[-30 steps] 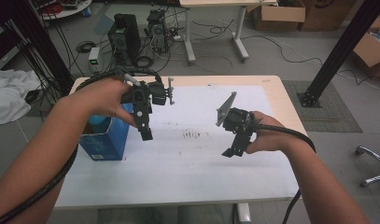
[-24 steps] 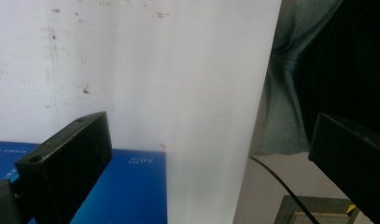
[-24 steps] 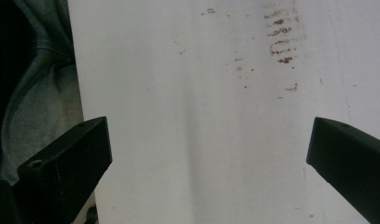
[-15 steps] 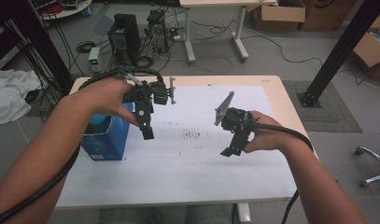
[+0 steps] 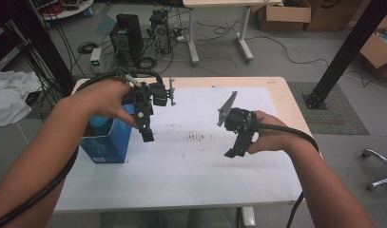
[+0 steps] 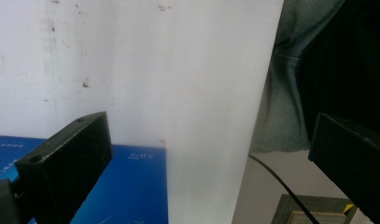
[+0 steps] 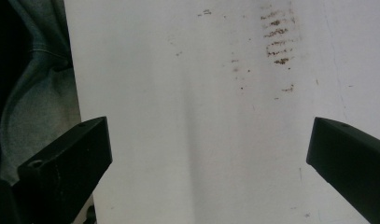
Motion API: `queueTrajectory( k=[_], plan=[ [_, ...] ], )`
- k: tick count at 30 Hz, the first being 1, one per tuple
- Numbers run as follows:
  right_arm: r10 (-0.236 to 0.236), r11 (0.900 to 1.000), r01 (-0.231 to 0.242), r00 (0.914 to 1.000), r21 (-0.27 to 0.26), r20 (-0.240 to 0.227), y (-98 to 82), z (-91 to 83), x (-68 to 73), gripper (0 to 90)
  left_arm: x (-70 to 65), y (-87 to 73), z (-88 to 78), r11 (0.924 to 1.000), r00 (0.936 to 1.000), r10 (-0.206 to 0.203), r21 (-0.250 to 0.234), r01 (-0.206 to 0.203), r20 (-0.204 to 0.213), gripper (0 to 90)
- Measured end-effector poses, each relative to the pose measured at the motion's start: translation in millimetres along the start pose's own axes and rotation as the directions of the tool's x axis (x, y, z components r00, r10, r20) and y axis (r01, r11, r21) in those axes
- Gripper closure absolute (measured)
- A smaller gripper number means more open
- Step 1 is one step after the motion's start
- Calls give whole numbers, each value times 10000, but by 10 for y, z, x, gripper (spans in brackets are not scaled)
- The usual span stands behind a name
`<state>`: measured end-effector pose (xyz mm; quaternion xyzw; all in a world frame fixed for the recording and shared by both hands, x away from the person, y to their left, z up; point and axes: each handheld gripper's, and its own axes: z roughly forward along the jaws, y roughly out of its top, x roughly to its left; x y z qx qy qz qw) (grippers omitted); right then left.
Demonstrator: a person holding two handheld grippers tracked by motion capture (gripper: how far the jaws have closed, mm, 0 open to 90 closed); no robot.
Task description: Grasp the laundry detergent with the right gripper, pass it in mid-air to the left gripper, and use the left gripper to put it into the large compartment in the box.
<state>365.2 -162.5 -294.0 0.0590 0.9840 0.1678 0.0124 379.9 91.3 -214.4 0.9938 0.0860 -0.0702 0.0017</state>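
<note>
My left gripper (image 5: 147, 135) hangs above the white table sheet (image 5: 196, 161), just right of a blue box (image 5: 105, 142) that stands at the table's left. In the left gripper view my gripper (image 6: 211, 163) is open, with the blue box (image 6: 127, 186) low between the jaws and nothing held. My right gripper (image 5: 233, 152) hovers over the sheet right of centre, tips pointing down toward me. In the right gripper view my gripper (image 7: 206, 158) stands wide open over the bare white sheet (image 7: 197, 116), which carries brown smudges (image 7: 276, 42).
Brown smudge marks (image 5: 196, 137) lie mid-sheet. The table's near edge (image 6: 257, 140) shows with grey trousers (image 6: 285, 107) beyond it. Behind the table stand computer towers (image 5: 127, 33), cables and a second desk; a black frame post (image 5: 343, 52) rises at right.
Both grippers hold almost the same places; the right one has drifted slightly. Nothing was taken or let go.
</note>
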Motion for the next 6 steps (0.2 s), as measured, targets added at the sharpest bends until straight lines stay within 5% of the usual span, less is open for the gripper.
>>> queueTrajectory(
  k=[6],
  plan=[
    [-67,10000,68,10000,27,-28,28,12,16,0,-11,-21,13,10000,10000,-57,4,57,23,1]
  ],
)
